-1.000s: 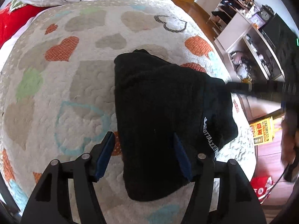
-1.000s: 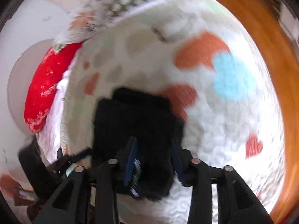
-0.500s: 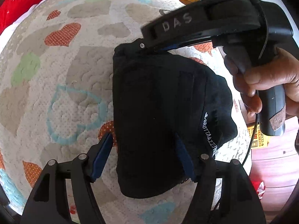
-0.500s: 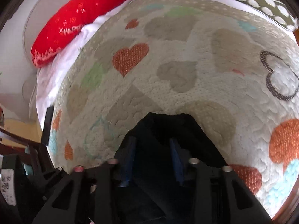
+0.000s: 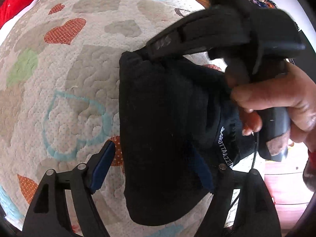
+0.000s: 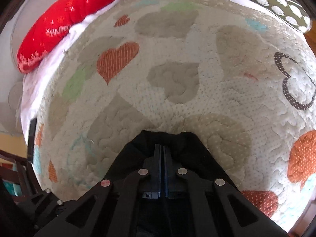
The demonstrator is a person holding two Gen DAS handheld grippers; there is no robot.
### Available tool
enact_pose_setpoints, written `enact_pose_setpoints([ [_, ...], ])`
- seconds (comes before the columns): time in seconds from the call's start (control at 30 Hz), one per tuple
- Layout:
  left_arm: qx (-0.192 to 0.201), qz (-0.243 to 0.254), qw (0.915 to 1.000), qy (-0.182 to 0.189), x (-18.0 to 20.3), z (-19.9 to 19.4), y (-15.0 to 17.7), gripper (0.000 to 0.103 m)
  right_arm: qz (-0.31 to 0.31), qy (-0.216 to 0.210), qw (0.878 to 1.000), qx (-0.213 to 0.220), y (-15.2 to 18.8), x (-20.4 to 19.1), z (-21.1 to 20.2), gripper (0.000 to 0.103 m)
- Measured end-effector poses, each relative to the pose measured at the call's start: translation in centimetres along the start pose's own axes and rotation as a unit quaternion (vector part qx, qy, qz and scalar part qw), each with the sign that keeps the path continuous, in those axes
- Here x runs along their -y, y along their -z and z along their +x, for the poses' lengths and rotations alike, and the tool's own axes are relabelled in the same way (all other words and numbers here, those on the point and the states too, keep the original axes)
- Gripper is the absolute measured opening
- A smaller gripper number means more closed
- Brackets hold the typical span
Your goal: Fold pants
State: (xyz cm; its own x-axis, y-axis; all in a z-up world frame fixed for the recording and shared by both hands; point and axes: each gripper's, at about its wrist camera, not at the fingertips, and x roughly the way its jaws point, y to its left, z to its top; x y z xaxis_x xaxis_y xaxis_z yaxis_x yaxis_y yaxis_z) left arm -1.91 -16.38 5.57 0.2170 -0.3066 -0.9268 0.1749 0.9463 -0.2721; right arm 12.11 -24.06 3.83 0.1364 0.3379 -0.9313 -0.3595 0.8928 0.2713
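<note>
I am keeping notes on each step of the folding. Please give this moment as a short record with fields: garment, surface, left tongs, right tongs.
garment: black pants, folded to a compact stack
surface: heart-patterned quilt on a bed
left tongs: open, have just been opening, astride the near edge of the pants
right tongs: shut on the far edge of the pants, held by a hand

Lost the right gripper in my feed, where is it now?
In the left wrist view the right gripper sits at the far top edge of the folded black pants on the heart quilt, shut on that edge.

Heart-patterned quilt covers the bed; red pillow beside it.
</note>
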Motion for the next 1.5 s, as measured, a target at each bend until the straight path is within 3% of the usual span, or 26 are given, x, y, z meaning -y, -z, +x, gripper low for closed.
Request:
enact_pose_setpoints([
  [0.2, -0.004, 0.011, 0.9998, -0.016, 0.9, 0.1, -1.0, 0.078, 0.072, -0.06, 0.994, 0.062, 1.6, 2.9, -7.4, 0.018],
  [0.47, -0.007, 0.026, 0.9977, -0.062, 2.6, -1.2, -0.6, 0.078, 0.108, -0.097, 0.987, 0.069, 6.1, 3.6, -11.6, 0.023],
  [0.63, -0.001, 0.046, 0.9985, -0.03, 2.3, -1.9, -1.2, 0.078, 0.171, -0.073, 0.978, 0.099, 9.4, 3.3, -12.8, 0.024],
  [0.77, -0.005, 0.077, 0.997, -0.005, 0.7, -3.0, -1.5, 0.078, 0.234, -0.066, 0.961, 0.13, 11.5, 2.6, -13.3, 0.025],
  [0.9, -0.005, 0.085, 0.9961, -0.023, 0.0, -4.0, -2.1, 0.078, 0.259, -0.084, 0.954, 0.124, 12.1, 2.1, -13.2, 0.031],
  [1.1, 0.021, 0.06, 0.995, -0.077, 0.9, -5.9, -2.3, 0.078, 0.21, -0.117, 0.965, 0.104, 13.0, 2.8, -15.0, 0.034],
  [1.2, 0.018, 0.026, 0.9953, -0.091, 1.3, -6.4, -2.5, 0.078, 0.198, -0.126, 0.965, 0.12, 13.8, 3.5, -17.4, 0.037],
  [1.33, 0.021, 0.048, 0.9939, -0.097, 2.4, -7.0, -2.9, 0.078, 0.222, -0.111, 0.957, 0.151, 14.8, 4.8, -18.1, 0.042],
  [1.5, 0.034, 0.109, 0.9919, -0.055, 2.2, -6.8, -3.3, 0.078, 0.269, -0.07, 0.944, 0.179, 16.0, 4.8, -17.7, 0.042],
])
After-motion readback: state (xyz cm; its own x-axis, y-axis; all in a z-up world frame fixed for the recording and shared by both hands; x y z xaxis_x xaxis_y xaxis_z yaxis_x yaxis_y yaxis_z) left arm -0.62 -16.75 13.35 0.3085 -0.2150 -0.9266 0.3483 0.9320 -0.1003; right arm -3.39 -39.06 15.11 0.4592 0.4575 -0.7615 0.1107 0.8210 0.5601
